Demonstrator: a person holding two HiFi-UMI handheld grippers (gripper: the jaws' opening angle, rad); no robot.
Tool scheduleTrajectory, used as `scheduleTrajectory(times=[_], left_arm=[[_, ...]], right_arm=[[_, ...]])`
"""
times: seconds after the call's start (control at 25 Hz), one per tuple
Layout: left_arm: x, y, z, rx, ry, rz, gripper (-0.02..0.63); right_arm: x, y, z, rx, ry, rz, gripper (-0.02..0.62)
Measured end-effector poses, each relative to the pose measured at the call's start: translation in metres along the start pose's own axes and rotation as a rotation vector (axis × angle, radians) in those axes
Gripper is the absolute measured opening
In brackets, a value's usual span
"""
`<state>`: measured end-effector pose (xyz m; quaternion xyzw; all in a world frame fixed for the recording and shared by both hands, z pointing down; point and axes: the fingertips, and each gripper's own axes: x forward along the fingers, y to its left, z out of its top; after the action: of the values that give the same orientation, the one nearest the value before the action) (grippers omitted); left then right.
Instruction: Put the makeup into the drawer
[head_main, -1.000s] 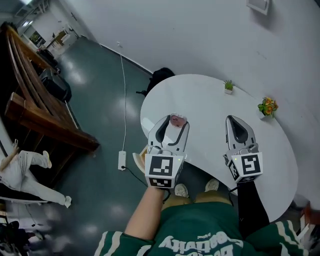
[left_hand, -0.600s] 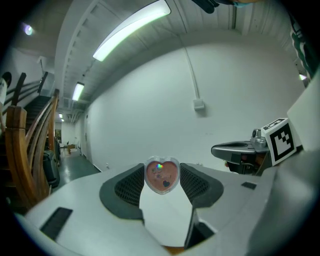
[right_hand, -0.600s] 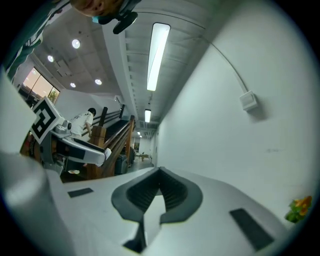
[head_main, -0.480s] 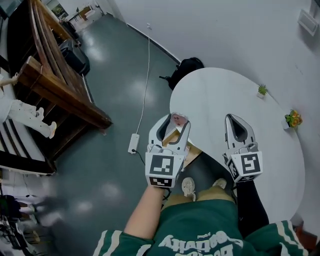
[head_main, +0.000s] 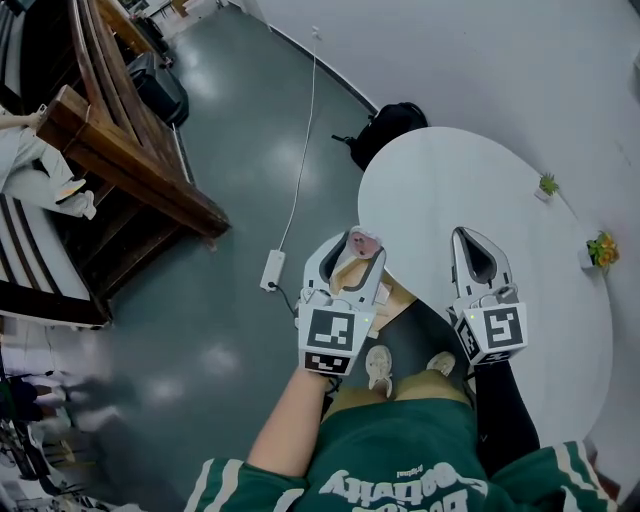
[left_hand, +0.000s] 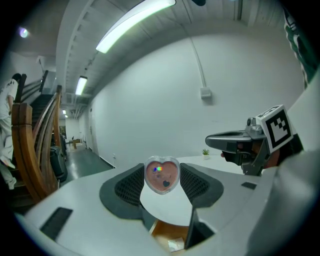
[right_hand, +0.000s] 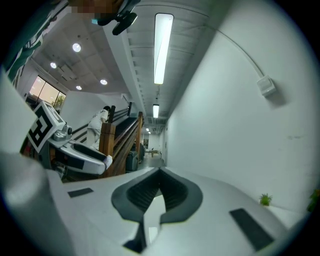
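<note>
A heart-shaped pink makeup compact (left_hand: 162, 175) sits clamped between the black pads of my left gripper (left_hand: 162, 172), which is shut on it. From above, the compact (head_main: 364, 242) hangs over the near-left edge of the white round table (head_main: 480, 190). Just below that edge an open wooden drawer (head_main: 400, 293) shows; its brown inside (left_hand: 170, 237) holds a small white item. My right gripper (head_main: 470, 240) hovers over the table to the right, its jaws (right_hand: 160, 172) shut with nothing between them.
A black backpack (head_main: 395, 120) lies on the floor behind the table. A power strip with a white cable (head_main: 271, 270) lies left of the drawer. A wooden staircase (head_main: 120, 180) stands at far left. Two small potted plants (head_main: 547, 185) (head_main: 602, 250) sit at the table's far right.
Both grippers have shifted left toward the table's near-left edge and a little lower. The open drawer has come into view under the left gripper. The grip on the compact is unchanged.
</note>
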<state>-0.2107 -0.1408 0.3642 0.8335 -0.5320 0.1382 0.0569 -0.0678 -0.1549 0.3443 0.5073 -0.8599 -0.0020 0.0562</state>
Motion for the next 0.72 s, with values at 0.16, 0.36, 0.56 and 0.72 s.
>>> scheduleTrajectory(times=[0.16, 0.36, 0.56, 0.72], left_arm=[[0.008, -0.001, -0.031, 0.065, 0.08, -0.051, 0.229], [0.021, -0.016, -0.112, 0.14, 0.318, -0.234, 0.229], [0.037, -0.024, -0.194, 0.239, 0.545, -0.347, 0.23], [0.055, -0.038, -0.237, 0.31, 0.653, -0.432, 0.23]], right_arm=[[0.005, 0.002, -0.01, 0.004, 0.026, 0.011, 0.005], [0.005, 0.001, -0.035, -0.005, 0.081, 0.014, 0.005], [-0.001, -0.007, -0.058, -0.021, 0.137, 0.006, 0.005], [-0.006, -0.018, -0.076, -0.019, 0.171, -0.012, 0.005]])
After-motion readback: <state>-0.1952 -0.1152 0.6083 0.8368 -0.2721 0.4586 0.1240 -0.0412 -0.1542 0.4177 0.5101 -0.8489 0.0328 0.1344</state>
